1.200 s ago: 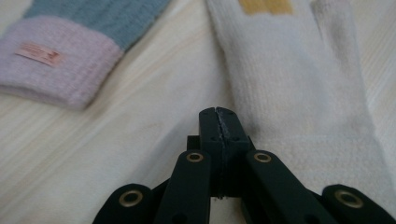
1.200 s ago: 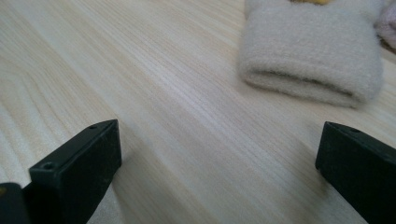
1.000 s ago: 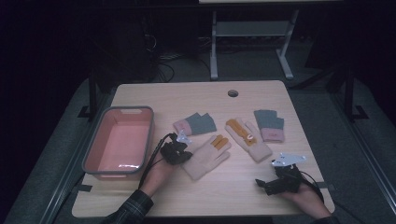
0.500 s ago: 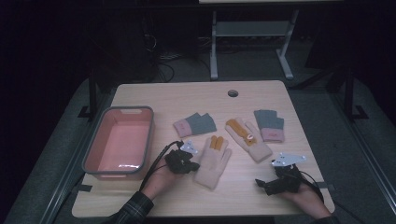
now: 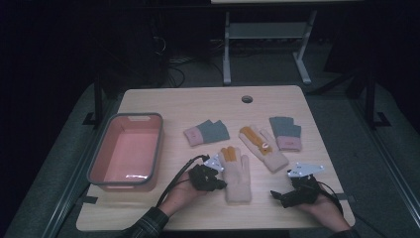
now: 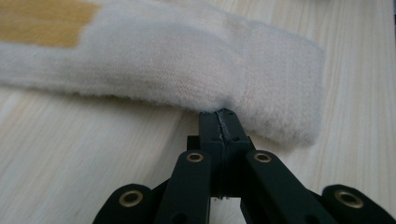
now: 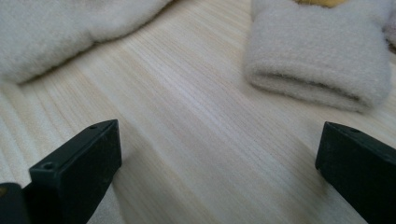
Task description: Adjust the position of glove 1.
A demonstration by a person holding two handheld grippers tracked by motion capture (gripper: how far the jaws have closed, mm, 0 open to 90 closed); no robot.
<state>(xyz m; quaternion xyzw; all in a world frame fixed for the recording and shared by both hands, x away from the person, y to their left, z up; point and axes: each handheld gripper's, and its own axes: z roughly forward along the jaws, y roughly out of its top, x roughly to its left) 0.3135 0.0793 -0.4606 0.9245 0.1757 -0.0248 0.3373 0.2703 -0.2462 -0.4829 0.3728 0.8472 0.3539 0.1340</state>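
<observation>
A cream glove with orange fingertips (image 5: 236,173) lies on the wooden table (image 5: 188,104), its cuff toward the front edge. My left gripper (image 5: 223,184) is at the glove's left edge. In the left gripper view its jaws (image 6: 219,114) are shut, pinching the fleecy edge of that glove (image 6: 187,70) near the cuff. My right gripper (image 5: 275,194) rests open near the front right of the table. Nothing lies between its jaws (image 7: 219,135). Beyond it lie the cuff of a second cream glove (image 7: 322,70) and the first glove (image 7: 56,32).
A pink bin with a grey rim (image 5: 126,151) stands at the left. The second cream and orange glove (image 5: 265,148) lies at centre right. Two pink and grey gloves (image 5: 207,133) (image 5: 286,133) lie farther back. A round hole (image 5: 246,99) is near the table's far edge.
My left gripper has moved right and toward the front edge, and the cream glove has turned from slanted to nearly straight. The right gripper has stayed put.
</observation>
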